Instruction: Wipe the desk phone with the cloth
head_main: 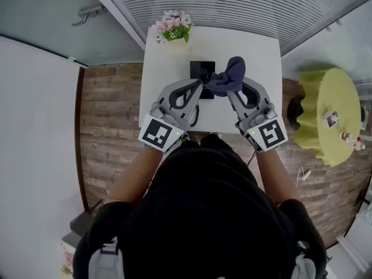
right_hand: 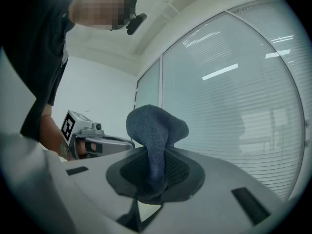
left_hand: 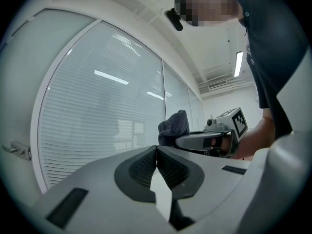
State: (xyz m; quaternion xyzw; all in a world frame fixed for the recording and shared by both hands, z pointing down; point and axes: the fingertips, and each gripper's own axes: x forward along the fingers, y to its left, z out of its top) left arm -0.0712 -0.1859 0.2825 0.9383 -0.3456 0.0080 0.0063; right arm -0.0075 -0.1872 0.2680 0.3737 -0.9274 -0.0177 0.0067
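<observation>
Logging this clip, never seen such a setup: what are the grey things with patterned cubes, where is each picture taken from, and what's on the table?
No robot here: a person holds two manual grippers; the cubes belong to them. The head view looks down from a camera on the person's head; the other two come from cameras riding on each gripper. On the white table stand a black desk phone and pink flowers. The right gripper is shut on a dark blue cloth, by the phone. The left gripper sits alongside, fingers closed on nothing.
</observation>
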